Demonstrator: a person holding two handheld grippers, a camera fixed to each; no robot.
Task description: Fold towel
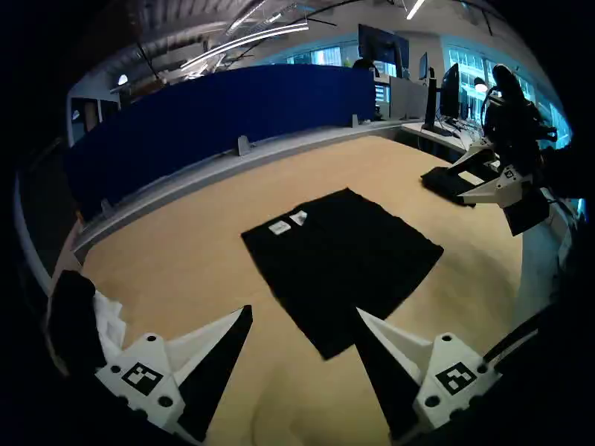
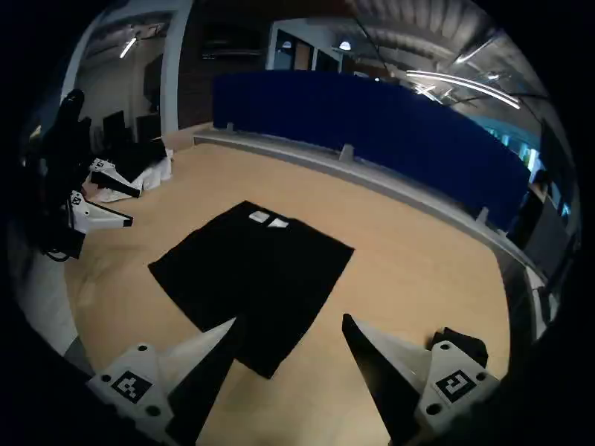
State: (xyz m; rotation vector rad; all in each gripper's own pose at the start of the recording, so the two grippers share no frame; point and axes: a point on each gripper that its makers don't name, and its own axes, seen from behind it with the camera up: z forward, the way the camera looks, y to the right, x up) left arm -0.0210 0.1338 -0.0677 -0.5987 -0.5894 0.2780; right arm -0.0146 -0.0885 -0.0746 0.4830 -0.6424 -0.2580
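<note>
Left gripper view has your left gripper (image 1: pixel 303 310) at the bottom of the frame with its two fingers spread wide apart and nothing pinched between them, so it's fully released. Sitting just past the fingertips, dead centre of the frame, is the black towel (image 1: pixel 342 260), lying flat on the light wooden table (image 1: pixel 171 253). It's spread out as a rough rectangle, turned at an angle to you, with two small white tags (image 1: pixel 288 223) at its far edge. Its near corner lines up with your lower-right finger in the picture, but you can't tell whether the two actually touch. Over at the right edge of the frame you can see your right gripper, off to the side of the towel and not on it. A long blue partition (image 1: pixel 223 111) runs along the far side of the table, across the upper half of the frame.

In the right gripper view, same deal: your right gripper (image 2: pixel 289 318) sits at the bottom with its fingers splayed open and holding nothing. The towel fills the middle of the frame, its near corner between the two fingertips in the picture. A dark lump (image 2: pixel 461 346) sits at the lower right, just behind the right-hand finger.
</note>
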